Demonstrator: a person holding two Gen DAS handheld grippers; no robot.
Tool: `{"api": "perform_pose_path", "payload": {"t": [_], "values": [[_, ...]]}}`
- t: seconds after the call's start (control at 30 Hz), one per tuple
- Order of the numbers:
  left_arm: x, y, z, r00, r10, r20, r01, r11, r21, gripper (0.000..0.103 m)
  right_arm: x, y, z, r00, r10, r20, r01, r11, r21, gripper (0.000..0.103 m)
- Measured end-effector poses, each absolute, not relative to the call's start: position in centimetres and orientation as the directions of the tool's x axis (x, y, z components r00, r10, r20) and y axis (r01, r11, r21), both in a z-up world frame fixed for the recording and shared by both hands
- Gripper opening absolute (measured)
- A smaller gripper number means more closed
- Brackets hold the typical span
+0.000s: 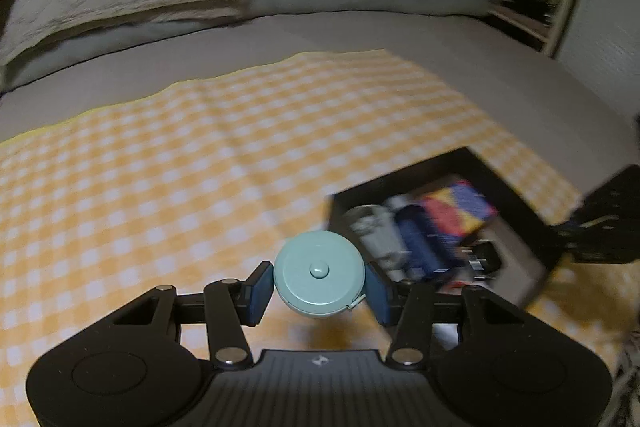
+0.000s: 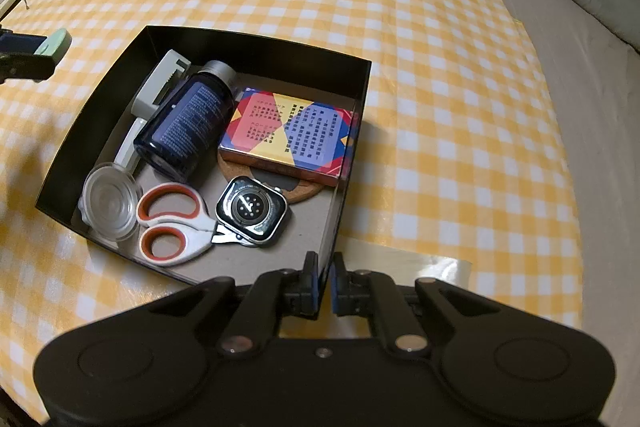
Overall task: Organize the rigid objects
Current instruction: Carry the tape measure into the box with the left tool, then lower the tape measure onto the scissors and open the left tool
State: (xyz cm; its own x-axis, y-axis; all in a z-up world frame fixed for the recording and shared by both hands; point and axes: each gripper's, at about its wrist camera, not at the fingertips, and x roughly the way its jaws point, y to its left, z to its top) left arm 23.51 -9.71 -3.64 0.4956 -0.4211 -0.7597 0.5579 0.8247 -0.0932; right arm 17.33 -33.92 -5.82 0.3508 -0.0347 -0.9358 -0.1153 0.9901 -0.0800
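The left tool point(image 1: 319, 287) pinches a round, smooth, pale teal tape measure point(image 1: 319, 274) between its blue rubber pads, one pad pressed to each side of the disc, which has a small raised button at its centre and a short tab poking out at its lower right edge; it is held above the yellow-and-white checked cloth point(image 1: 180, 163) spread over a grey bed point(image 1: 560, 95), just left of the box. The right tool point(image 2: 325, 287) is pressed together on the thin near wall of a shallow black cardboard box point(image 2: 256, 47), right at its corner, one pad inside and one outside. The box has matte black walls and a plain grey board floor. Lying in it are a dark blue glossy bottle point(image 2: 188, 123) on its side with a silver cap, a flat rectangular card pack point(image 2: 290, 135) printed in red, blue and yellow, a round cork coaster point(image 2: 296, 193) partly under the pack, a smartwatch body point(image 2: 251, 211) face down with its shiny sensor back showing, scissors point(image 2: 172, 223) with white and orange looped handles, a clear ribbed round lid point(image 2: 110, 201), and a pale grey plastic dispenser point(image 2: 160, 83) along the left wall
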Motion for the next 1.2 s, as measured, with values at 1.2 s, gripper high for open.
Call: {"api": "perform_pose_path", "payload": {"t": [1.2], "values": [[20.8,-22.4,-8.0,0.225,-0.523,-0.822,0.705,0.67,-0.233,0.067,17.3,-33.9,-5.8,0.349,-0.037,-0.936,-0.116,0.99,-0.082,0.006]]}}
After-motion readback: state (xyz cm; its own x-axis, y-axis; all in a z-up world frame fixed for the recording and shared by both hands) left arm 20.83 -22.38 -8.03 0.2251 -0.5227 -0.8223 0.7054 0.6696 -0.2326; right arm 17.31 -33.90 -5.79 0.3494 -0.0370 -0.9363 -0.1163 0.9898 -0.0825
